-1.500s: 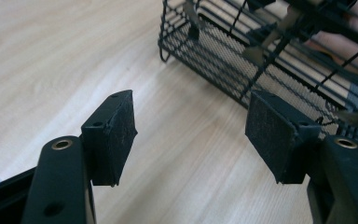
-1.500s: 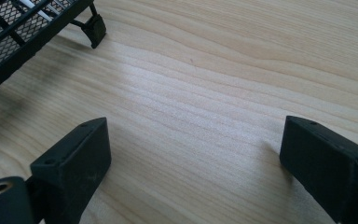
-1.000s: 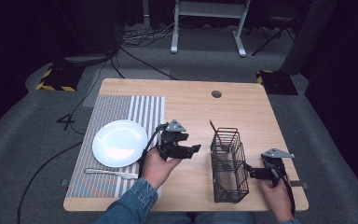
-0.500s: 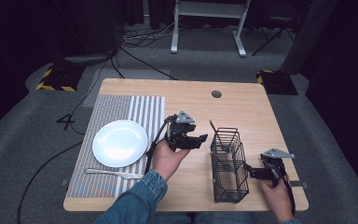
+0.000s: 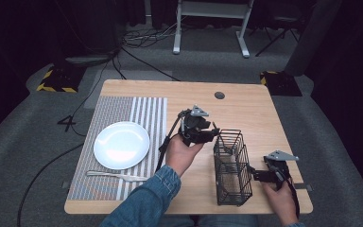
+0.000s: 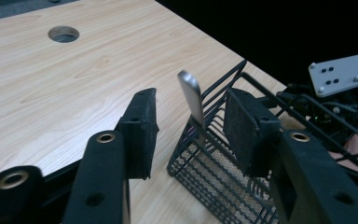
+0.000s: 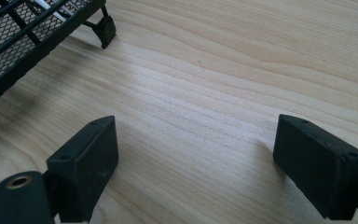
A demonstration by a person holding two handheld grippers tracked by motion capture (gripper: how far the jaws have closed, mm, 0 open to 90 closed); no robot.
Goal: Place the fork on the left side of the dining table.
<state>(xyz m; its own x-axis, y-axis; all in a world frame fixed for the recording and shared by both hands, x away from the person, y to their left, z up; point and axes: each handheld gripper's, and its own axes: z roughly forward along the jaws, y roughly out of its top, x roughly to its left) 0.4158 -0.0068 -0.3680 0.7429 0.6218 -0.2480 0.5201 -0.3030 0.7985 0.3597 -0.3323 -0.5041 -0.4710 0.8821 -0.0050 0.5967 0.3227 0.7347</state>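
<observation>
Now the wooden surface (image 5: 246, 109) is carrying a striped mat (image 5: 123, 109) with a plate (image 5: 121, 144) and fork (image 5: 116, 175). To their right, a wire basket (image 5: 231, 168) is holding an upright metal handle (image 6: 190, 100) at its far corner. The left claw (image 5: 212, 134) is closing around that handle, pads not yet touching. The right claw (image 5: 257, 176), apart and empty, is resting just beside the basket.

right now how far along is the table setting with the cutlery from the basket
Done: the plate sits on the striped mat, with one utensil laid below it. In hand: the left gripper, jaws just closing, brackets a metal handle standing in the wire basket, not yet clamped. Left: lift it out and lay it by the plate.
</observation>
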